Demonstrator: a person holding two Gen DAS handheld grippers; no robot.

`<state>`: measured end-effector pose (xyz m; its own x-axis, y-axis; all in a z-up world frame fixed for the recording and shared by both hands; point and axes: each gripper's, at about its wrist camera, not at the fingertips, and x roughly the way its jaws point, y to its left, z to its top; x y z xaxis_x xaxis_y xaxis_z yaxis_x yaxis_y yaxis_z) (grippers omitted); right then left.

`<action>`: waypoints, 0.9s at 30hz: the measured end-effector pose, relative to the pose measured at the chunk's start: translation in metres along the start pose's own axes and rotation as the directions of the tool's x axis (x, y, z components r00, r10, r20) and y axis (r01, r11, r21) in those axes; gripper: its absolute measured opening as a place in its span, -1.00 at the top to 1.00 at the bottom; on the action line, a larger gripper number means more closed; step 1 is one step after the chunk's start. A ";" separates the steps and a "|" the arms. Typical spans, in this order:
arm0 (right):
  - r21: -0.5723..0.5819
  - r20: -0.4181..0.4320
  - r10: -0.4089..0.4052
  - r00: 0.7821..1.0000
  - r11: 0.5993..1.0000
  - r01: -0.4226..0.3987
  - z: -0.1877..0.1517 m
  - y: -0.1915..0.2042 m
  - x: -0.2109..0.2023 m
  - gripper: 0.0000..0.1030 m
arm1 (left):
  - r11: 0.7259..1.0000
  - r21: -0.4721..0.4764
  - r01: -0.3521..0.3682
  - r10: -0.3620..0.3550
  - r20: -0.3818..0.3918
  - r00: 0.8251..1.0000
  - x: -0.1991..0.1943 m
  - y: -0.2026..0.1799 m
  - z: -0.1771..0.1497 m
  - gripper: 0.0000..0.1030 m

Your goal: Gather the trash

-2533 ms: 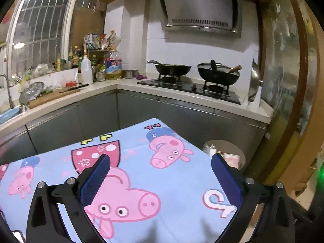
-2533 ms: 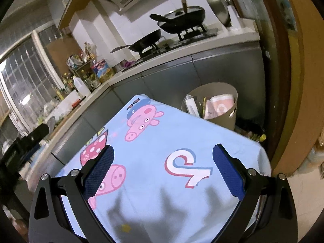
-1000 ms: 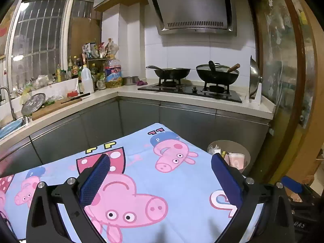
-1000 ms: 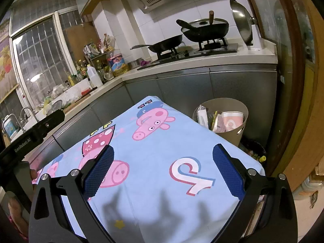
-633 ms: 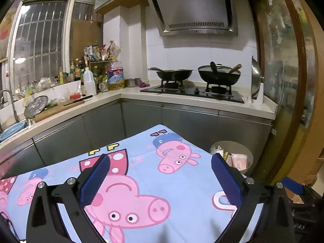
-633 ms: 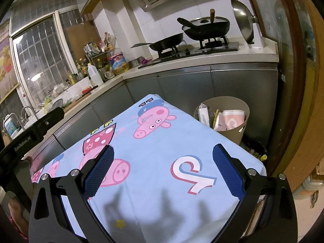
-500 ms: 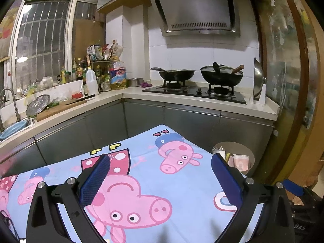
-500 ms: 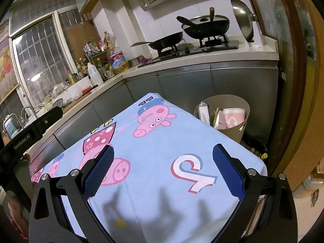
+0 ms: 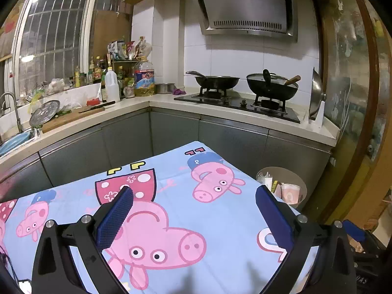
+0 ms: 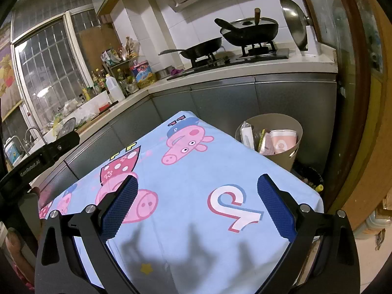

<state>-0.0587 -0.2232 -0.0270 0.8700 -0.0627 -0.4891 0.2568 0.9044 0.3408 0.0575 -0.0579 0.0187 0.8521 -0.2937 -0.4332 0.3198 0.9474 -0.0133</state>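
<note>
Both wrist views have lifted slightly since the earlier frames, so the round tan plastic trash bin (image 10: pixel 281 152) now sits a little lower in the right view. The left gripper (image 9: pixel 194 214) and right gripper (image 10: pixel 197 202) hang with jaws spread wide, holding nothing, above the light-blue cartoon-pig cloth (image 10: pixel 196 171) covering the table. No loose trash shows on the cloth; what is visible, a pink-and-white paper cup (image 10: pixel 281 143) and wrappers, already stands in the bin. The bin stands on the floor just past the cloth's far right corner, beyond and to the right of both grippers. Reaching toward the bin, a low finger could snag the cloth and drag it off.
</note>
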 end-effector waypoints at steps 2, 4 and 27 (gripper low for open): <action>-0.004 -0.001 0.002 1.000 1.000 -0.002 0.000 0.001 -0.001 -0.88 | 1.000 0.007 -0.010 0.010 0.004 1.000 -0.001 -0.001 -0.001 -0.93; -0.013 0.005 0.001 1.000 1.000 -0.001 0.001 0.003 -0.003 -0.88 | 1.000 0.017 -0.018 0.018 0.009 1.000 -0.002 -0.002 -0.001 -0.93; -0.031 0.021 0.001 1.000 1.000 0.000 -0.001 0.008 -0.009 -0.88 | 0.996 0.050 -0.079 0.078 0.036 0.996 -0.008 -0.008 0.000 -0.93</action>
<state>-0.0646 -0.2152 -0.0206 0.8790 -0.0709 -0.4714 0.2434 0.9170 0.3160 0.0478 -0.0633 0.0223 0.8889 -0.2237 -0.3998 0.2713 0.9602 0.0660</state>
